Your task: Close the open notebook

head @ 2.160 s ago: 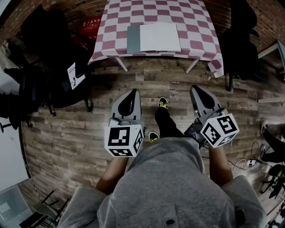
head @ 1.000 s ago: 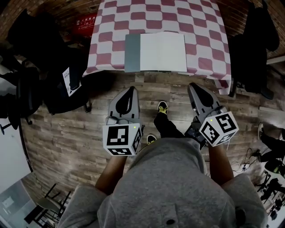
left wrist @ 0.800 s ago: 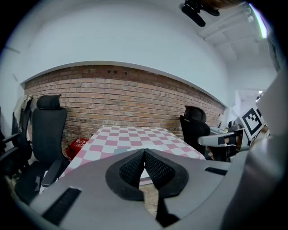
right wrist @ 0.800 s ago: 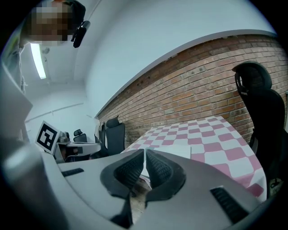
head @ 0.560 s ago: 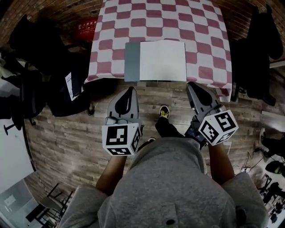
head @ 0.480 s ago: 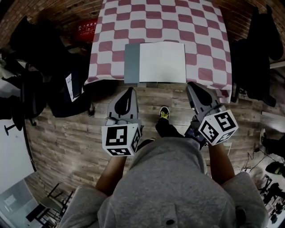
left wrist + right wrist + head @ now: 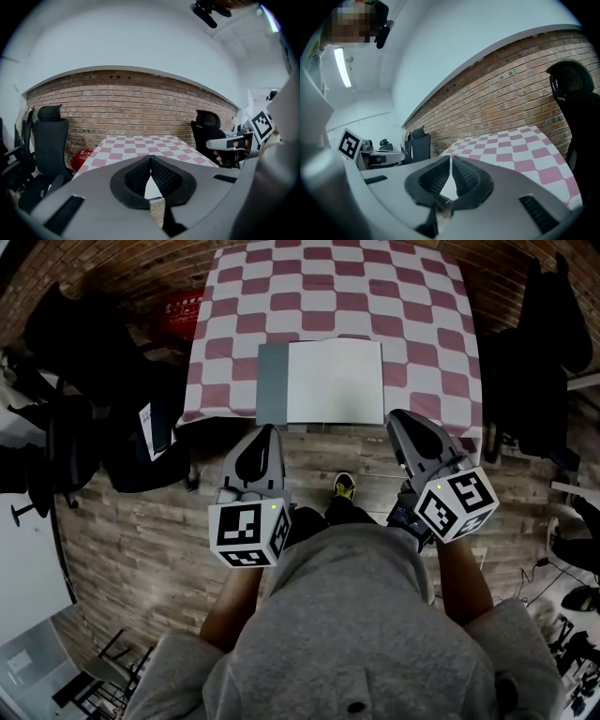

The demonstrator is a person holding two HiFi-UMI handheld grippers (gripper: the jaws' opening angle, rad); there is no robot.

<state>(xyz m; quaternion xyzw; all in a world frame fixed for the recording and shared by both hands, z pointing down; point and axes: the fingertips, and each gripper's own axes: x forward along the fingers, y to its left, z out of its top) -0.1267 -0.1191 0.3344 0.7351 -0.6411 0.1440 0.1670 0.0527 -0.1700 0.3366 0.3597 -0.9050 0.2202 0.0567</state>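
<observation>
The open notebook [image 7: 336,382] lies flat near the front edge of the red-and-white checked table [image 7: 412,324], a white page facing up and its grey cover [image 7: 272,385] spread to the left. My left gripper [image 7: 269,428] hangs just short of the table's front edge, below the cover, shut and empty. My right gripper [image 7: 397,415] reaches the edge by the page's right corner, also shut with nothing in it. In the left gripper view the left gripper [image 7: 150,157] points over the table [image 7: 140,143]. In the right gripper view the right gripper [image 7: 450,157] does the same.
Black office chairs [image 7: 84,343] stand left of the table and another [image 7: 530,352] at its right. A red box [image 7: 183,306] sits on the floor by the table's left side. The person's shoe [image 7: 344,486] rests on the wooden floor [image 7: 131,521].
The person has stepped up to the table, and both shut grippers have come forward to its front edge. The notebook lies as before.
</observation>
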